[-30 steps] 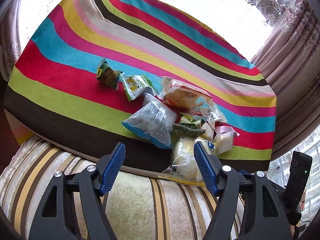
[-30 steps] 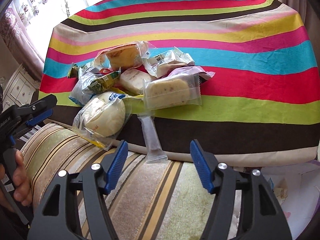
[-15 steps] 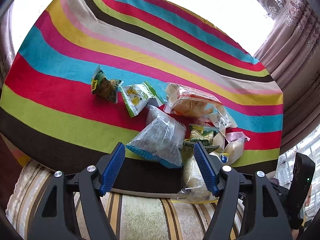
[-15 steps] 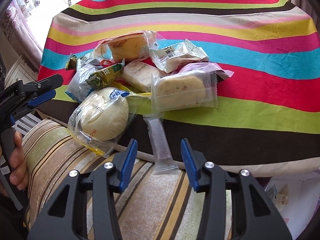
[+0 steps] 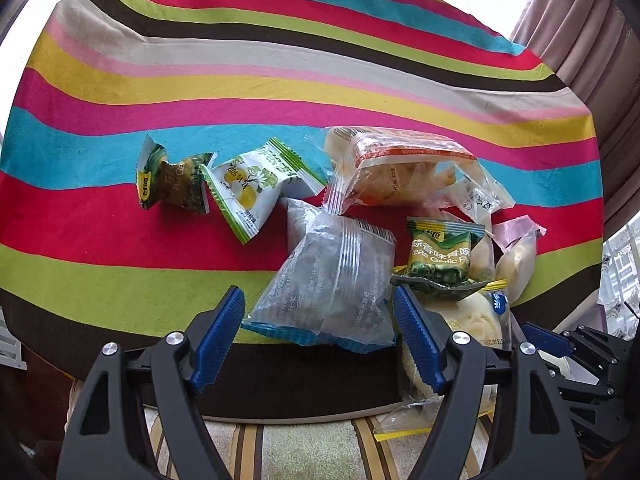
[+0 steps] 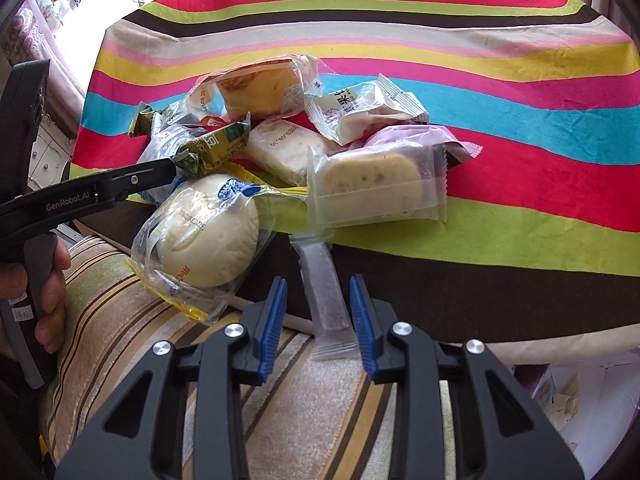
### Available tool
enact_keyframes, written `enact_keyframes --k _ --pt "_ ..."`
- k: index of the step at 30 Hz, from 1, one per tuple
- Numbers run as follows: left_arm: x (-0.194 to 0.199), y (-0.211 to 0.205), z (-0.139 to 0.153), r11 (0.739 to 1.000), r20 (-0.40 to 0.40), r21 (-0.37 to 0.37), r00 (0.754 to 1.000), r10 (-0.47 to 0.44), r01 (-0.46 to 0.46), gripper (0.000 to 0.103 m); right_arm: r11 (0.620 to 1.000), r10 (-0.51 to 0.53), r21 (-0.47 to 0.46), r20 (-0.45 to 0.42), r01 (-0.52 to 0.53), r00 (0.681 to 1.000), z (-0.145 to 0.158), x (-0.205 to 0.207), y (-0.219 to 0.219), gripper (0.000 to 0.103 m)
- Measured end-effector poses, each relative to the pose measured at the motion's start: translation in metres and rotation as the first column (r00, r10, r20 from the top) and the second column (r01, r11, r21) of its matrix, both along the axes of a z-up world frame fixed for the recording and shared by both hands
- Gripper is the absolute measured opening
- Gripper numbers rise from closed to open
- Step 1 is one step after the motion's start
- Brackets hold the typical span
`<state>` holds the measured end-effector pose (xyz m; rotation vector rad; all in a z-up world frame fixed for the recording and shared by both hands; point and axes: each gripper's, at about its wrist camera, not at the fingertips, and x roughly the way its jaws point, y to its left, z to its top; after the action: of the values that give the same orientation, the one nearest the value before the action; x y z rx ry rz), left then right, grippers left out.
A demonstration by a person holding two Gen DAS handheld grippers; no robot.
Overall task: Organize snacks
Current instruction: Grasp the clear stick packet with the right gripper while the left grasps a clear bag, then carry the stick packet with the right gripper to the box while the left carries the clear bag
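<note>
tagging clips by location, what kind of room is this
Probably a home living room or bedroom: a table under a striped cloth sits by a window with patterned curtains, a striped upholstered seat in front, and a white drawer cabinet nearby.

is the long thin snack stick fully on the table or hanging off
Hanging off: the snack stick crosses the tablecloth's near edge, its end over the striped cushion.

Wrapped snacks lie heaped, perhaps overlapping.
</note>
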<state>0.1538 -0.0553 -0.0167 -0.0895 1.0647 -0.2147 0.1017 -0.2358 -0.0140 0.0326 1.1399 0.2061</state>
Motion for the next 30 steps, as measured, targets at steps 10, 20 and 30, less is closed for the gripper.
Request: enact_keyframes --k 10,20,30 --pt "0.012 -0.015 -0.01 0.998 -0.021 0.047 0.999 -0.033 0.034 0.071 0.998 0.017 -0.064 0.022 -0.015 1.0 -0.001 -0.001 0.01 0.019" --pt "0.006 -0.019 -0.004 0.998 0.007 0.068 1.0 -0.016 0.016 0.063 0.999 0.01 -0.033 0.035 -0.009 0.999 -0.002 -0.007 0.005 0.013" --pt "-0.015 0.003 0.006 0.996 0.019 0.051 0.997 0.076 -0.077 0.059 1.0 -0.006 0.013 0.06 0.005 0.998 0.006 -0.016 -0.006 0.013"
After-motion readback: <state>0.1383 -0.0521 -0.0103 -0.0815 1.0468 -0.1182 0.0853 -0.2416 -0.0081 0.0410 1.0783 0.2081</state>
